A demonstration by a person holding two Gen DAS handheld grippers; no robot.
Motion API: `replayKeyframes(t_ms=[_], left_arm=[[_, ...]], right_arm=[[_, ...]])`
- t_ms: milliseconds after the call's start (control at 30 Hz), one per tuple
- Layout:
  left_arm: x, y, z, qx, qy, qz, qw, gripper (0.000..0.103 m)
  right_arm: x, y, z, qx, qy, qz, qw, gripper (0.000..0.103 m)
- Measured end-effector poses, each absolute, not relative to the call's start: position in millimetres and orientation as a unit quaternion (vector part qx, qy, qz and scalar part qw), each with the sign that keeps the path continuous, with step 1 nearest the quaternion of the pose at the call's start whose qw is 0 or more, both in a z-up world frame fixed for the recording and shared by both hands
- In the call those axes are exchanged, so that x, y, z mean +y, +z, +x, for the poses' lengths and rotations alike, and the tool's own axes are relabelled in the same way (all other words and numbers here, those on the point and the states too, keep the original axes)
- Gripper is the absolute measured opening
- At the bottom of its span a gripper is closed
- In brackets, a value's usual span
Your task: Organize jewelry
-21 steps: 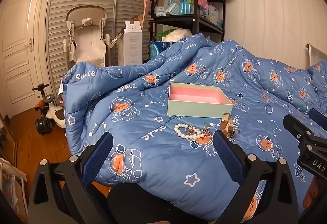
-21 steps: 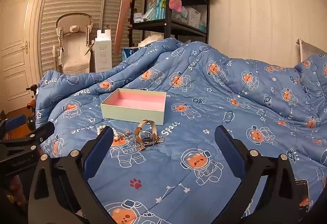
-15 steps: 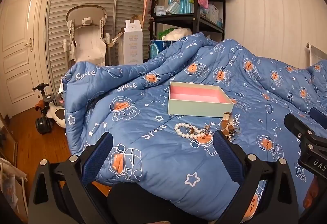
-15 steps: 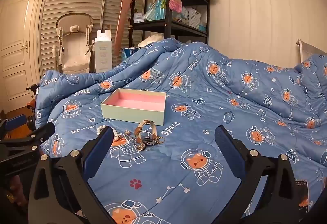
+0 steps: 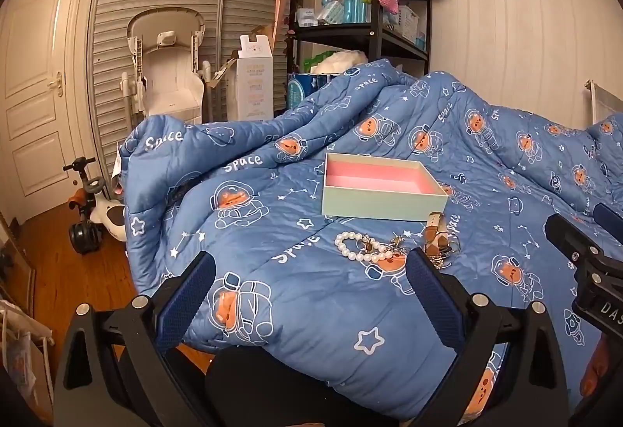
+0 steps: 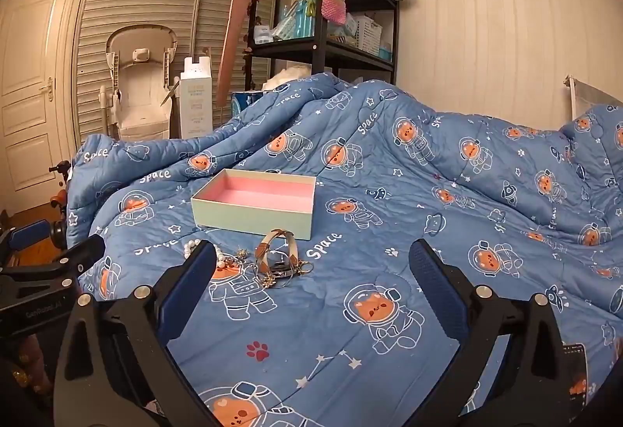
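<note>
A pale green box [image 5: 383, 199] [image 6: 255, 210] with a pink lining sits open and empty on the blue astronaut quilt [image 5: 296, 283]. In front of it lies a pile of jewelry: a white pearl bracelet [image 5: 360, 247] [image 6: 191, 247], small gold pieces [image 6: 268, 277] and a brown leather strap [image 5: 434, 236] [image 6: 277, 246]. My left gripper [image 5: 309, 286] hovers open short of the pile, nothing between its fingers. My right gripper [image 6: 311, 281] is open too, to the right of the jewelry and holding nothing.
A black shelf unit [image 6: 323, 37] with bottles, baskets and soft toys stands behind the bed. A white baby seat [image 5: 167, 72], a tall white carton [image 5: 255, 82], a door [image 5: 33, 96] and a ride-on toy [image 5: 93, 209] on the wooden floor are at left.
</note>
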State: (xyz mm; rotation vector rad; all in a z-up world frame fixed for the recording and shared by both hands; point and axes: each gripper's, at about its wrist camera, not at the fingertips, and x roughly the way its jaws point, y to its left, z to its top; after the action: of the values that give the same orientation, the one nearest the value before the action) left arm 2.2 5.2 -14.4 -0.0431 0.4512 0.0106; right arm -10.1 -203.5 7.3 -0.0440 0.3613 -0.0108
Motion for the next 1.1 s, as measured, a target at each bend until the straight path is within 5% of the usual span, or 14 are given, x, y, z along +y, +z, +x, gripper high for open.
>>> replayKeyframes(t_ms=[1100], left_arm=[[3.4, -12.6, 5.1, 0.235, 0.007, -0.019, 0.972, 0.096]], right_arm=[[-205.3, 7.1, -9.6, 0.186, -0.007, -0.021, 0.982, 0.098]])
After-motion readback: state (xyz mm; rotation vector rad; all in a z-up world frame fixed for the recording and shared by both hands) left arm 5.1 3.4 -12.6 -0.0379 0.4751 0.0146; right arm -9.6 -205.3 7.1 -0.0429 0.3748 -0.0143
